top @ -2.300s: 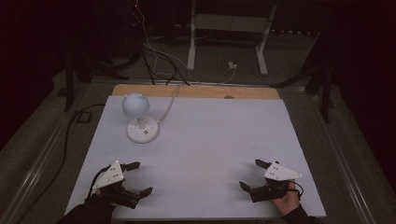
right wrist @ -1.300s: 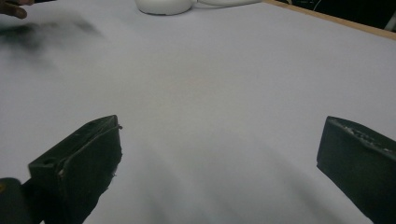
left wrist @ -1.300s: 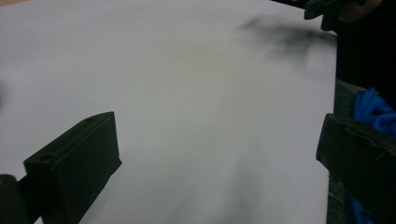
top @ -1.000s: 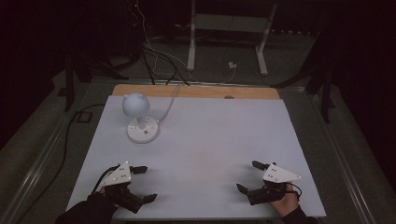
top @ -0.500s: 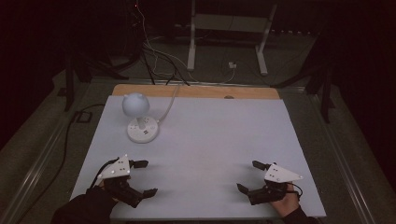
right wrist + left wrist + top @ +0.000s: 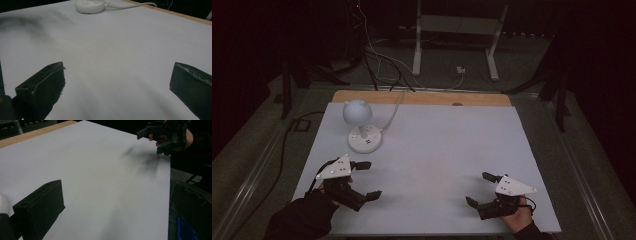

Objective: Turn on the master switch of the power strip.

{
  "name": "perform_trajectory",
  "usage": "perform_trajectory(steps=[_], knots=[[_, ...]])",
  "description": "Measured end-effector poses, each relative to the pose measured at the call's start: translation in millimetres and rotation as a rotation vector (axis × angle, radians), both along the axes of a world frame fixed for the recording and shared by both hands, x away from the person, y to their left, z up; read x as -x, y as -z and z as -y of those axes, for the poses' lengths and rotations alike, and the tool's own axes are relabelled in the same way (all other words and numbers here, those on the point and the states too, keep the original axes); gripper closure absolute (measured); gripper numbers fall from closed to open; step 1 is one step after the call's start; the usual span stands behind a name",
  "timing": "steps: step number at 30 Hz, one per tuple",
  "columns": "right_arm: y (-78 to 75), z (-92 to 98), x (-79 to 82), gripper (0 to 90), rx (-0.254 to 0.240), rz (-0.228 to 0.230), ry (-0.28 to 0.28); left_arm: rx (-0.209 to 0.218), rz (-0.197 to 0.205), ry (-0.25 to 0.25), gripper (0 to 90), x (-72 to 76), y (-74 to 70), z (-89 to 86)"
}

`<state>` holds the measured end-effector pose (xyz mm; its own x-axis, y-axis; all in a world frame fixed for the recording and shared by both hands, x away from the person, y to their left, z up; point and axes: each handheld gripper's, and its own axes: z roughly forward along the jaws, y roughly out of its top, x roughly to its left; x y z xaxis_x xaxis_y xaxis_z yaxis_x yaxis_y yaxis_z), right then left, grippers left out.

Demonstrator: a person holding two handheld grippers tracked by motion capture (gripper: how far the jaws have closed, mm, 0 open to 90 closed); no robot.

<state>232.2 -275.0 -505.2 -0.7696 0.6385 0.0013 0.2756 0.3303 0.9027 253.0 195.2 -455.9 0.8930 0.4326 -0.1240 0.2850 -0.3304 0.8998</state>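
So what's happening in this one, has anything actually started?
A person holds a gripper in each hand low over a white table. The left gripper and the right gripper both have their jaws apart and hold nothing. The one thing on the table is a round white power strip with a pale ball-shaped piece standing on it, toward the far left, its cable trailing off the back edge. The left gripper is nearest to it but clearly apart from it.
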Motion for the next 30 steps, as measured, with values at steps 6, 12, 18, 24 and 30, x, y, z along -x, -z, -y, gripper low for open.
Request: perform_trajectory(steps=[6, 12, 18, 24, 30], knots=[[-0.5, 0.7, 0.3, 0.0, -0.005, 0.0, 0.003, -0.004, 0.007, 0.0, 0.0, -7.2, -6.4, 1.7], [-0.6, 0.7, 0.4, 0.0, -0.006, 0.001, 0.006, -0.008, 0.015, -0.011, 0.1, -13.5, -12.0, 3.3], [-0.6, -0.1, 0.4, 0.0, -0.004, 0.001, 0.006, 0.001, 0.018, -0.037, 0.0, -21.2, -15.0, 1.9], [-0.7, 0.4, 0.2, 0.0, -0.011, -0.001, 0.006, -0.007, 0.021, -0.063, 0.1, -28.4, -17.1, 3.0], [-0.6, 0.2, 0.3, 0.0, -0.014, -0.003, 0.005, 0.007, 0.02, -0.089, 0.1, -36.2, -20.8, 5.4]])
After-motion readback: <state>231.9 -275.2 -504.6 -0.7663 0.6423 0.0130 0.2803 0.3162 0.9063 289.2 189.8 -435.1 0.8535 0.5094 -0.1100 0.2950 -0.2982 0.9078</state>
